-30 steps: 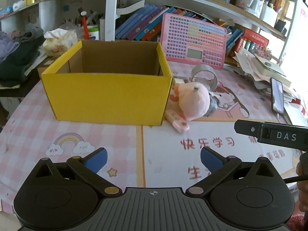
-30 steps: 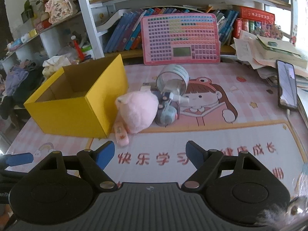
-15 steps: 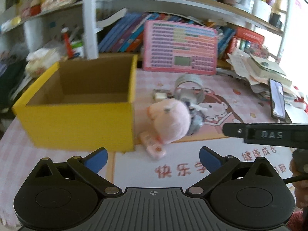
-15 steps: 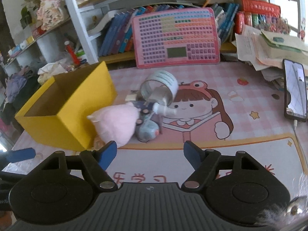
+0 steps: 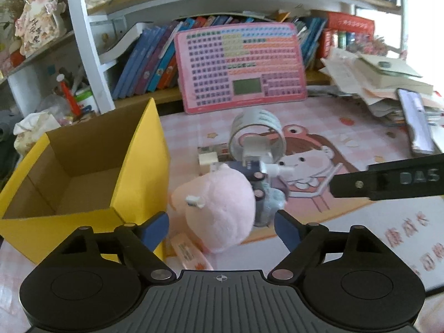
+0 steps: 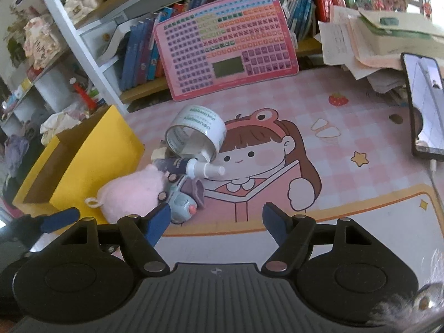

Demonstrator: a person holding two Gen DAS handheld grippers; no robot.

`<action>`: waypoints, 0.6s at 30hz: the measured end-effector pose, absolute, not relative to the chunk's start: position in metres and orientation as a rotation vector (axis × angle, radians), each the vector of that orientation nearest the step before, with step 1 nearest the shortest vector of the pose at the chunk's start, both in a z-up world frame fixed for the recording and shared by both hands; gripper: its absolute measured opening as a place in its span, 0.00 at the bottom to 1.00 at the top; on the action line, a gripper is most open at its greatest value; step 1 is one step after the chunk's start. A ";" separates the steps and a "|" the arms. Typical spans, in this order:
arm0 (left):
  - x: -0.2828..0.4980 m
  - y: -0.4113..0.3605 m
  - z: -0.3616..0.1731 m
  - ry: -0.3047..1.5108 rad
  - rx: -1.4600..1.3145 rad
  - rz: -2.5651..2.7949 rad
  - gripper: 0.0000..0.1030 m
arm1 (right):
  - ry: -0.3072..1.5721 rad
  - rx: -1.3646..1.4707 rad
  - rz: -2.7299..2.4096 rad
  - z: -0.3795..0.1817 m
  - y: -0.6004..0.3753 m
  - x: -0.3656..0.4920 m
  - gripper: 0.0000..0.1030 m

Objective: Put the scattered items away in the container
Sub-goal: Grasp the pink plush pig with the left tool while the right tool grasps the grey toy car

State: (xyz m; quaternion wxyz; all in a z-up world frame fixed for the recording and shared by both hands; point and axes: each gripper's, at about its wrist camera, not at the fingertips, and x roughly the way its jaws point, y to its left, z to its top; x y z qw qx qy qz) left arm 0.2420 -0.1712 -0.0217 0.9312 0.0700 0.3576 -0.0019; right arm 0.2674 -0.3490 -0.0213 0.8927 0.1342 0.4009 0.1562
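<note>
The yellow box [image 5: 83, 183], open-topped, stands on the left of the worktop [image 6: 347, 127] and shows only bare cardboard inside, so by the look of it nothing has yet been tidied away and the whole job remains. The scattered items lie in one tight cluster just right of the box: a pink plush toy [image 5: 222, 208] nearest the viewer, a small pale-blue toy car [image 6: 181, 204] touching its right flank, a dark spray bottle [image 6: 188, 166] with a white nozzle behind it, a roll of clear tape [image 6: 195, 131] standing on edge at the back, and a flat pink pack [image 5: 191, 252] on the mat by the box's near corner. The left gripper [image 5: 222, 226] points obliquely down at the plush, its blue-tipped fingers closing either side of it without touching it. The right gripper [image 6: 216, 220] is angled likewise beside it, aimed at the mat just right of the car, fingers apart and empty.
</note>
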 end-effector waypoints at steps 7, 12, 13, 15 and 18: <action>0.267 -0.173 -0.036 0.780 0.146 0.055 0.82 | 0.877 0.301 0.373 -0.028 -0.343 0.290 0.71; 0.279 -0.172 -0.048 0.833 0.146 0.066 0.82 | 0.907 0.301 0.411 -0.033 -0.333 0.308 0.71; 0.281 -0.173 -0.050 0.841 0.146 0.070 0.82 | 0.912 0.306 0.417 -0.035 -0.331 0.312 0.71; 0.285 -0.173 -0.054 0.852 0.142 0.074 0.82 | 0.925 0.318 0.428 -0.038 -0.326 0.319 0.71; 0.289 -0.174 -0.057 0.856 0.148 0.075 0.82 | 0.949 0.331 0.433 -0.045 -0.318 0.331 0.71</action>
